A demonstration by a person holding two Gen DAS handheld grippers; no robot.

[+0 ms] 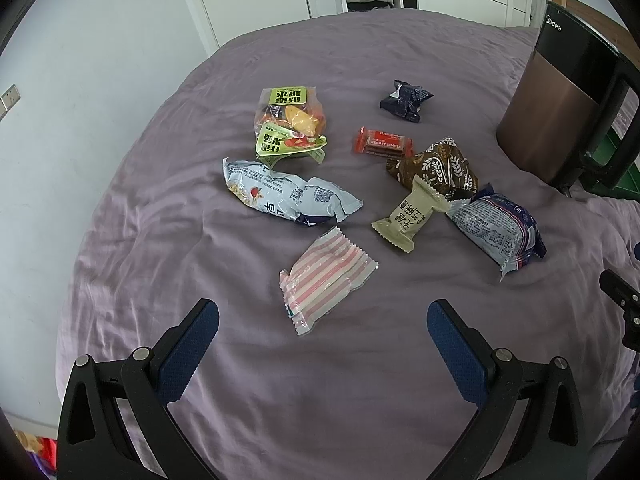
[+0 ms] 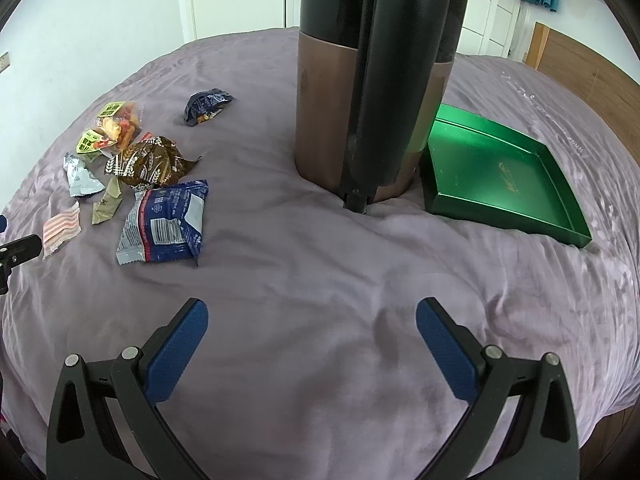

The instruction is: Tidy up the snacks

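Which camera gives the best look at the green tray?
The right wrist view: the green tray lies open and whole beside the kettle. The left wrist view shows only green slivers behind that kettle.

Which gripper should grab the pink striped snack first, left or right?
Left. The left gripper is open just before the pink striped snack; the right gripper faces bare sheet, with the snack far off to its side.
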